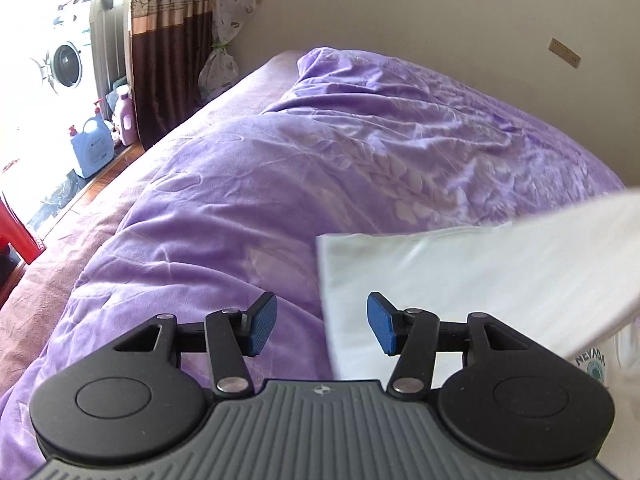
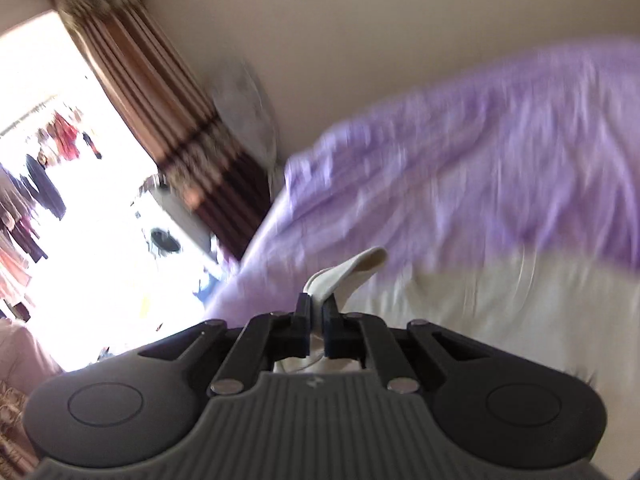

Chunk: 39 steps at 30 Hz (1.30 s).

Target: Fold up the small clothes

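Observation:
A small white T-shirt lies on the purple quilt, its left edge just right of the gap between my left gripper's jaws. A flap of it is lifted across the right side, with a printed "NEVADA" patch under it. My left gripper hangs open over the shirt's left edge, nothing between its blue pads. In the blurred right wrist view my right gripper is shut on a fold of the white shirt, raised above the rest of the cloth.
The bed meets a beige wall at the back. Brown curtains hang at the far left, beside a washing machine and detergent bottles on the floor. A red object stands by the bed's left edge.

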Motion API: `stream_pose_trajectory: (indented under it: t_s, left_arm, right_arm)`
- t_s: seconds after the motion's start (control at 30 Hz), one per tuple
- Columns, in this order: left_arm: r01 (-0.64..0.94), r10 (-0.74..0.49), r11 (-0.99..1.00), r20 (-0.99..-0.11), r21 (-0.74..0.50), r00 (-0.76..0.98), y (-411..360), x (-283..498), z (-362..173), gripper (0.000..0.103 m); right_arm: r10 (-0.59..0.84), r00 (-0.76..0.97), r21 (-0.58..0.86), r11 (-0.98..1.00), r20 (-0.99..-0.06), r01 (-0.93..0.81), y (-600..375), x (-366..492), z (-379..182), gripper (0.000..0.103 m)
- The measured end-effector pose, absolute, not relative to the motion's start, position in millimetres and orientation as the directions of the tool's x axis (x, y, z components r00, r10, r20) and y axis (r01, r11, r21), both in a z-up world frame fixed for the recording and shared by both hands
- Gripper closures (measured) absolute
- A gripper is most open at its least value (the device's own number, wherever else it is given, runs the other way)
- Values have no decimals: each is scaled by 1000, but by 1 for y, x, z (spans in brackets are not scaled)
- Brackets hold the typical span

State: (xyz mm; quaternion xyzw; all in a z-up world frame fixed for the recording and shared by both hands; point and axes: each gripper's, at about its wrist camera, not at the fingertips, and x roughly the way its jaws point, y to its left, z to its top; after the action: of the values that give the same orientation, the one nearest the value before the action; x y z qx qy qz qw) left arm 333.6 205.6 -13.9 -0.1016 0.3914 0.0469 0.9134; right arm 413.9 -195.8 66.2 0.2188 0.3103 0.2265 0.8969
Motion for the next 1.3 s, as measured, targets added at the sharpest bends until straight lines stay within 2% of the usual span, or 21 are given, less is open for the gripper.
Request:
stream_pose_trajectory:
  t_s: [0.07, 0.17, 0.27, 0.4, 0.53, 0.67, 0.73, 0.77, 0.8, 0.83, 0.97, 1.1, 1.23, 1.3]
  left_arm:
    - [-154, 2, 977, -719, -145, 695, 202, 336, -14, 42]
    - [-142, -36, 973, -725, -182, 687, 196, 344, -20, 42]
    - [-135, -94, 960, -739, -244, 667, 188, 357, -35, 42]
    - [-140, -169, 933, -750, -330, 639, 177, 379, -60, 42]
    - [-184, -228, 890, -757, -417, 612, 174, 405, -84, 42]
    - [-228, -220, 872, -763, -433, 608, 170, 428, -106, 42]
    - [-236, -208, 874, -767, -424, 607, 167, 436, -113, 55]
    - [-235, -202, 877, -766, -419, 610, 165, 438, -115, 71]
    - [-228, -192, 884, -761, -409, 619, 163, 439, -114, 96]
    - [-215, -185, 891, -754, -399, 631, 161, 439, -112, 100]
    - [-182, -154, 906, -698, -382, 699, 162, 430, -93, 100]
    - [-185, -105, 934, -733, -304, 672, 159, 437, -95, 100]
    - [-185, -90, 946, -764, -266, 639, 154, 444, -109, 98]
    - [-196, -85, 942, -762, -271, 642, 157, 438, -107, 92]
  right_arm:
    - [489, 757, 496, 831, -433, -252, -216, 412, 88, 103]
    - [418, 777, 483, 859, -471, -169, -256, 415, 82, 103]
    - [341, 756, 464, 884, -559, -55, -295, 420, 37, 103]
    - [313, 676, 471, 880, -667, 58, -330, 425, -43, 103]
    - [317, 659, 483, 872, -683, 81, -342, 423, -89, 103]
    - [315, 653, 469, 880, -689, 71, -350, 429, -99, 102]
    - [310, 648, 463, 883, -696, 75, -355, 428, -102, 102]
    - [307, 645, 461, 884, -700, 80, -357, 428, -103, 102]
    - [305, 642, 460, 884, -704, 84, -360, 429, -102, 102]
    - [303, 636, 457, 885, -710, 89, -362, 429, -104, 102]
    - [296, 643, 449, 890, -707, 84, -368, 428, -99, 102]
    - [198, 607, 330, 937, -769, 112, -366, 437, -114, 103]
    - [152, 553, 287, 943, -819, 166, -366, 443, -142, 101]
    - [130, 557, 273, 945, -820, 181, -370, 441, -143, 90]
